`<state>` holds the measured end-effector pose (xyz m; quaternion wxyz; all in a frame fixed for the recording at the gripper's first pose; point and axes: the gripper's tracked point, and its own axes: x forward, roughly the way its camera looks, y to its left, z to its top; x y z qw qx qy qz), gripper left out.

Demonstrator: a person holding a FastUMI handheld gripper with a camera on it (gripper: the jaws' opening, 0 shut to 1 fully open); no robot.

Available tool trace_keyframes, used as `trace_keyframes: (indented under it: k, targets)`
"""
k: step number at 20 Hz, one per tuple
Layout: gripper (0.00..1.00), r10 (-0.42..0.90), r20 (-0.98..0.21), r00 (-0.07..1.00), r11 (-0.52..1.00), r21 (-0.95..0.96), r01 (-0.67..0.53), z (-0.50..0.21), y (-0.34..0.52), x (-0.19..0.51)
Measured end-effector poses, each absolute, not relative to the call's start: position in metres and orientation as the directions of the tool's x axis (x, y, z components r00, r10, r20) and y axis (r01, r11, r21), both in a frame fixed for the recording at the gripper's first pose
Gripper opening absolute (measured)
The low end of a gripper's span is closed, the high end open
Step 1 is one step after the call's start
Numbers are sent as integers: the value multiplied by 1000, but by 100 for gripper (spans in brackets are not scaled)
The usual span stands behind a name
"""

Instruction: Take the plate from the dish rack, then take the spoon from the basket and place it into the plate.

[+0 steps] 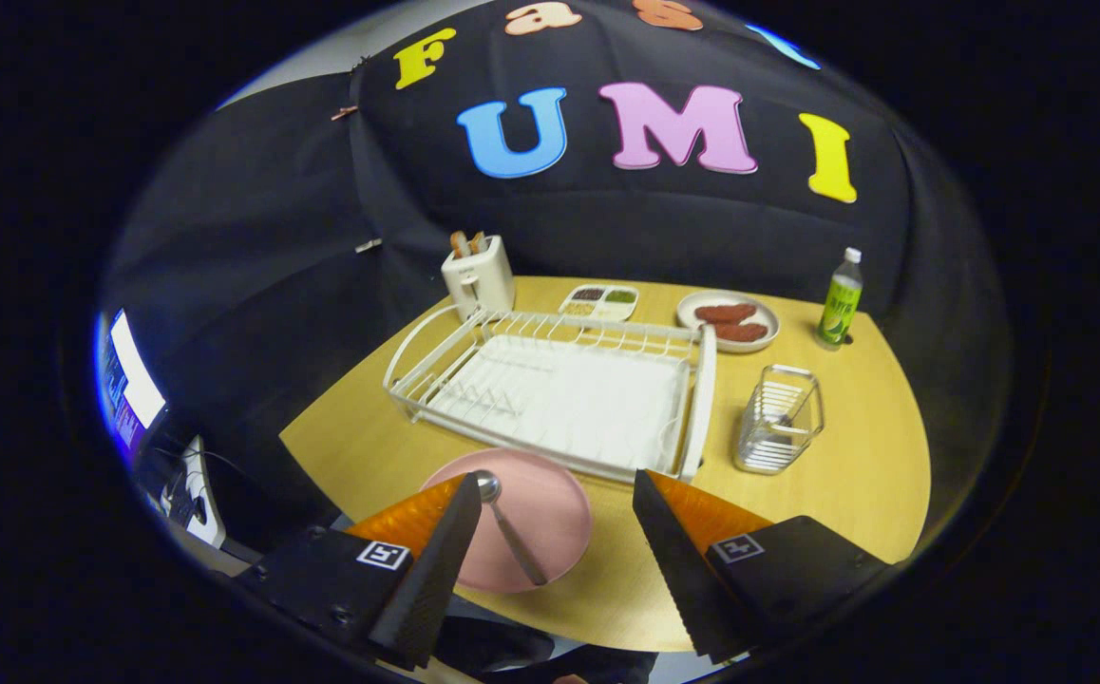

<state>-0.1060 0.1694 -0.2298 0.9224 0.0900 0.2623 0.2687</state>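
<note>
Nearest the camera, the hand-held gripper (550, 532) hangs above the desk's near edge with its fingers spread wide and nothing between them. Just ahead of them the pink plate (550, 508) lies flat on the desk (835, 494), close to that near edge, and the spoon (510, 537) rests in it, bowl toward the dish rack (559, 394) and handle toward the camera. Beyond the plate the rack stands empty in the middle of the desk, and the wire basket (780, 420) sits just beside the rack's right end, apparently empty too.

Both parts of the task look done. What the step in hand calls for, I judge, is a clean retreat: keep the fingers apart and lift straight up and back, so neither tip catches the handle or nudges the plate toward the edge.

Gripper pose: tilted downward, looking across the desk from above the near edge, one finger over the plate's left rim.
</note>
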Motion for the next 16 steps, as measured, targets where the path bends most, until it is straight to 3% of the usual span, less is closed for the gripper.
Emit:
trace_keyframes:
  k: [10, 16]
  targets:
    - [99, 283, -248, 926, 941, 259, -219, -100, 90, -64]
    - [98, 181, -228, 957, 966, 222, -130, -100, 59, -64]
